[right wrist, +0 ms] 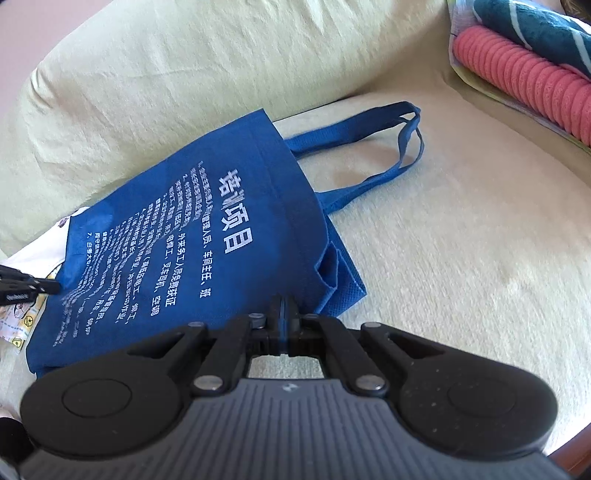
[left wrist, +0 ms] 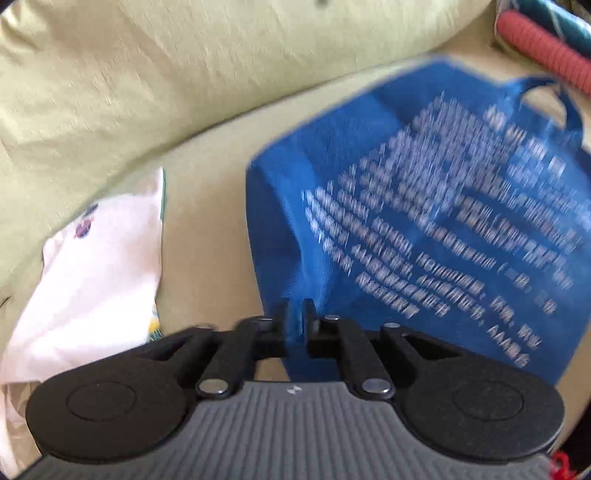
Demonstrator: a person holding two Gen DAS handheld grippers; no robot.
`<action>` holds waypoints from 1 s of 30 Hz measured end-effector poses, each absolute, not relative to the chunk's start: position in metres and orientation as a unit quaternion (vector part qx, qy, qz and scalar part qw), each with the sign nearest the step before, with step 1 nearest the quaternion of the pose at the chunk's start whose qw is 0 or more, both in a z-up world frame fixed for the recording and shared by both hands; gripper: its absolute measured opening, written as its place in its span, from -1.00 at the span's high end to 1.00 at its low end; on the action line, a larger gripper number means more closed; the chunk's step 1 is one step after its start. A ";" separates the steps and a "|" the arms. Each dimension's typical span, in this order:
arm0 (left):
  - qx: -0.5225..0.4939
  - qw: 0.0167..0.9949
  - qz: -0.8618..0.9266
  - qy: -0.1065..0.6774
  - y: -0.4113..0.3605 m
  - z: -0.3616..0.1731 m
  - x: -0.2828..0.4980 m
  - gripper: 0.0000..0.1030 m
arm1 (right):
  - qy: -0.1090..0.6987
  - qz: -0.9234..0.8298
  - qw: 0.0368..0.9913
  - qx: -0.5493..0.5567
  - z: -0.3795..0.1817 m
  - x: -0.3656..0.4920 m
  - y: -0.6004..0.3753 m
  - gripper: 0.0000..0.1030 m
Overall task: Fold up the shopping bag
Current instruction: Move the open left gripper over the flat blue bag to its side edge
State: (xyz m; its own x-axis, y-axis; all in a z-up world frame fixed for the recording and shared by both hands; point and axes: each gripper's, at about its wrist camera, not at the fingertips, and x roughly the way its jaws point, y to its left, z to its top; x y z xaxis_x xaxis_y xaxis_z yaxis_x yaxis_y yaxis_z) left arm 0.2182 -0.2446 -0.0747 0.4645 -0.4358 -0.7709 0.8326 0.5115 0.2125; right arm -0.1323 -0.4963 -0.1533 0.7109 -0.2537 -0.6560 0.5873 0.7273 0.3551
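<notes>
At the far left, a white printed cloth [left wrist: 99, 266] lies crumpled on the sofa seat [right wrist: 461, 258], against the foot of the pale green back cushion [right wrist: 184, 55]. The left corner of the shopping bag [right wrist: 177, 236] overlaps this cloth.

The left tongs [left wrist: 296, 317] come in at the bag's left edge. Their jaws stand narrowly apart, with a strip of the blue fabric running up through the gap. The pads do not look pressed onto it, though the left wrist view is blurred.

The shopping bag is blue, with white printed text on its upper face. It lies mostly flat on the seat, left of the middle. Its far corner touches the back cushion and its near edge is under the two tools. Its side gusset is folded inward along the right edge, and a pleat shows there.

The right tongs [right wrist: 283, 314] are at the bag's near right corner. They are closed tight, and a thin line of blue fabric is pinched between the fingers.

The two handles [right wrist: 369, 177] trail from the bag's mouth to the right and far side. They lie in loose loops, flat on the seat, one partly over the other.

Right of the handles the seat is bare cream-green fabric.

At the far right corner, well apart from the bag, a pink ribbed roll [right wrist: 524, 85] rests beside a teal patterned cloth [right wrist: 535, 29].
</notes>
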 end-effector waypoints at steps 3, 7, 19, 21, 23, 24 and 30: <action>0.235 0.808 -0.423 0.335 -0.243 -0.058 0.232 -0.38 | 0.300 -0.235 0.880 0.283 -0.153 -0.131 -0.498 1.00; 0.195 0.784 -0.442 0.391 -0.259 -0.076 0.263 -0.28 | 0.301 -0.233 0.880 0.283 -0.153 -0.132 -0.499 1.00; 0.354 0.811 -0.322 0.337 -0.285 -0.071 0.228 0.07 | 0.318 -0.232 0.877 0.274 -0.150 -0.127 -0.500 1.00; 0.353 0.817 -0.316 0.330 -0.284 -0.059 0.216 0.07 | 0.320 -0.232 0.877 0.274 -0.150 -0.128 -0.500 1.00; 0.347 0.820 -0.316 0.329 -0.281 -0.049 0.207 0.07 | 0.320 -0.235 0.877 0.271 -0.150 -0.128 -0.499 1.00; 0.346 0.820 -0.316 0.328 -0.281 -0.047 0.205 0.07 | 0.320 -0.236 0.877 0.270 -0.150 -0.127 -0.498 1.00; 0.331 0.815 -0.341 0.332 -0.289 -0.052 0.183 0.06 | 0.323 -0.237 0.876 0.268 -0.149 -0.126 -0.498 1.00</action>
State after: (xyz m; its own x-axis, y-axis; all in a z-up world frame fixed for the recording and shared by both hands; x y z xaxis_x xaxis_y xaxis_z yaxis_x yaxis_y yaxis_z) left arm 0.1831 -0.2892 -0.0517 0.5464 -0.3353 -0.7675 0.7758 0.5479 0.3130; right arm -0.1264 -0.4976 -0.1493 0.6796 -0.2424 -0.6923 0.5883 0.7440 0.3169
